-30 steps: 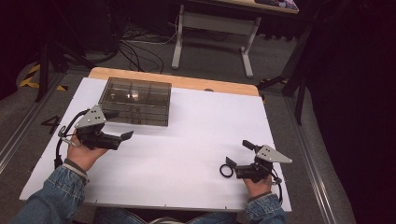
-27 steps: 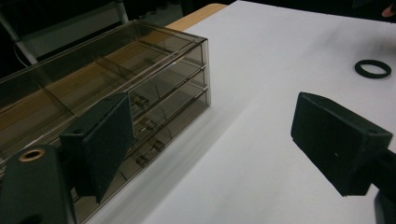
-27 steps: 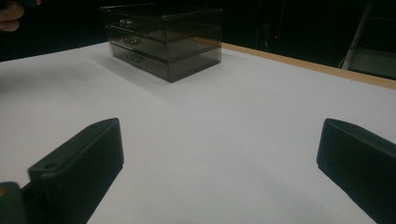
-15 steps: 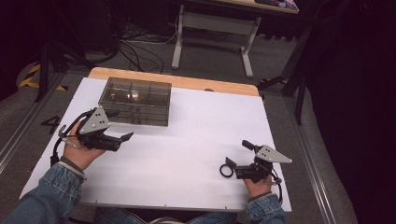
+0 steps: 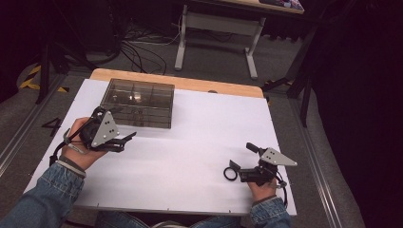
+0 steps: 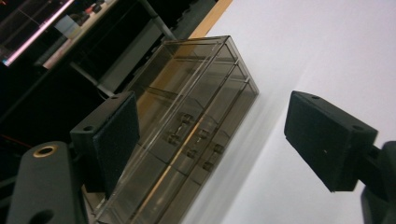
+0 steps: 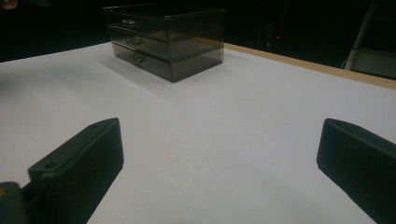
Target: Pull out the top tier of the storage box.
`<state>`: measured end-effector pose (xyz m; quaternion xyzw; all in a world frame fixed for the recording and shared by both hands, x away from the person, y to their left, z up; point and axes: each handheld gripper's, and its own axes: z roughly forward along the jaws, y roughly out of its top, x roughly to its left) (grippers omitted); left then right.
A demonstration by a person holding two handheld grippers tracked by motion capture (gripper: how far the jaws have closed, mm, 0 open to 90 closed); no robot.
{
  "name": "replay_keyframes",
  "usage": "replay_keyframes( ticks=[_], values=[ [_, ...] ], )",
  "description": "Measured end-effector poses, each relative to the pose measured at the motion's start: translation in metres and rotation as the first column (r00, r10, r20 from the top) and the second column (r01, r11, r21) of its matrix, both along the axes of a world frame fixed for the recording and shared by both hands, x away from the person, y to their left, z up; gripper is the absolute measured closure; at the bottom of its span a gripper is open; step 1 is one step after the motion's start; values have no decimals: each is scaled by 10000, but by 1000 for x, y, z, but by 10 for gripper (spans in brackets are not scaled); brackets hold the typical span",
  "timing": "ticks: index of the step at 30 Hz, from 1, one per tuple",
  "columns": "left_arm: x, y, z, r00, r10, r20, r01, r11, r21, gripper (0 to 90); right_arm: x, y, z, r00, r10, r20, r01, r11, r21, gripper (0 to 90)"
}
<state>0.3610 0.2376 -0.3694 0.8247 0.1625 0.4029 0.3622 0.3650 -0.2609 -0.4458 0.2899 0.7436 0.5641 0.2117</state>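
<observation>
While the left gripper (image 5: 124,141), jaws apart but just closing with nothing between them, nears the drawer box (image 5: 140,102) at twelve o'clock, level it with a knob; the right gripper (image 5: 231,171) idles wide.

The drawer box (image 5: 139,102) is smoky, see-through brown-grey. The worktop (image 5: 199,133) is white with a pale wood far edge. Both grippers' jaws are black, and the person's sleeves (image 5: 35,202) are blue denim.
</observation>
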Motion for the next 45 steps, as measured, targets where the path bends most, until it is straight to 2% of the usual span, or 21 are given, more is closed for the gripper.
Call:
replay_keyframes(
  ticks=[4, 11, 14, 17, 22, 25, 30, 31, 32, 34, 35, 36, 38, 39, 40, 42, 45],
  values=[
    [0, -4, 0, 9996, 117, 266, -127, 9991, 392, 229, 0, 0, 0, 10000, 8, 4, -8, 10000, -2, 12],
    [2, -8, -2, 9975, 379, 593, -420, 9967, 700, 234, 0, 0, 0, 10000, 18, -1, -18, 10000, 22, 11],
    [4, -9, -3, 9974, 471, 548, -515, 9952, 828, 249, 0, 0, 0, 10000, 19, 0, -19, 10000, 23, 11],
    [6, -9, -5, 9955, 646, 694, -709, 9931, 931, 263, 0, 0, 0, 10000, 29, 8, -29, 10000, 30, 11],
    [10, -8, -11, 9893, 854, 1187, -1031, 9829, 1526, 301, 0, 0, 0, 10000, 30, 21, -30, 10000, 3, 11],
    [12, -9, -16, 9828, 796, 1667, -1146, 9704, 2125, 323, 0, 0, 0, 10000, 32, 20, -32, 10000, -13, 12],
    [13, -12, -23, 9725, 728, 2213, -1324, 9542, 2681, 375, 0, 0, 0, 10000, 29, 43, -29, 10000, -5, 11],
    [14, -13, -25, 9685, 673, 2398, -1372, 9478, 2878, 379, 0, 0, 0, 10000, 28, 47, -28, 10000, -7, 12],
    [14, -13, -25, 9685, 673, 2398, -1372, 9478, 2878, 389, 0, 0, 0, 10000, 28, 47, -28, 10000, -7, 12],
    [14, -14, -27, 9655, 746, 2496, -1514, 9403, 3047, 399, 0, 0, 0, 10000, 23, 46, -23, 10000, -19, 12],
    [14, -15, -29, 9610, 745, 2664, -1632, 9303, 3285, 404, 0, 0, 0, 10000, 21, 38, -21, 10000, -16, 12],
    [14, -16, -30, 9588, 733, 2746, -1677, 9259, 3384, 404, 0, 0, 0, 10000, 25, 51, -24, 10000, -20, 12],
    [13, -18, -35, 9500, 685, 3047, -1814, 9153, 3597, 416, 0, 0, 0, 10000, 28, 48, -28, 10000, -24, 12],
    [13, -20, -37, 9435, 633, 3254, -1931, 9028, 3843, 426, 0, 0, 0, 10000, 29, 45, -29, 10000, -24, 12],
    [13, -20, -37, 9435, 633, 3254, -1931, 9028, 3843, 433, 0, 0, 0, 10000, 29, 45, -29, 10000, -24, 12],
    [13, -22, -40, 9355, 654, 3471, -2099, 8933, 3974, 436, 0, 0, 0, 10000, 29, 52, -29, 10000, -24, 12],
    [13, -24, -43, 9259, 683, 3715, -2287, 8842, 4074, 436, 0, 0, 0, 10000, 36, 50, -36, 10000, -19, 12]
  ],
)
